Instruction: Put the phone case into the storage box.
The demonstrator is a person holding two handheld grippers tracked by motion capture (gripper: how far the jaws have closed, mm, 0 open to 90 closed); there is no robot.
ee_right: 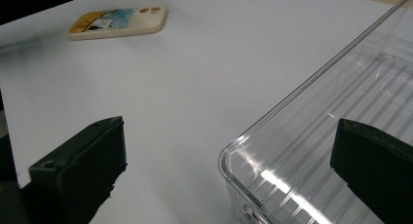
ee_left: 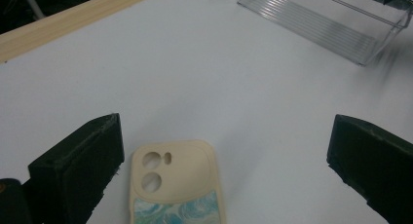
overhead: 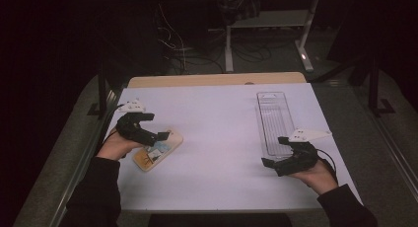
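A cream phone case (overhead: 157, 149) with a blue and orange picture lies flat on the white table at the left. My left gripper (overhead: 156, 127) hovers over its near end, jaws wide apart and empty; the left gripper view has the case (ee_left: 176, 185) between and below the two jaws, nearer the left one. A long clear plastic tray (overhead: 274, 121) with a ribbed floor lies at the right. My right gripper (overhead: 276, 150) is open at the tray's near end, and in the right gripper view the tray's corner (ee_right: 311, 151) sits between the jaws.
A white sheet (overhead: 217, 138) covers the table, with a strip of bare wood (overhead: 217, 79) along the far edge. Beyond the table are cables and desk legs (overhead: 229, 49) on a dark floor. The case (ee_right: 118, 22) appears far off in the right gripper view.
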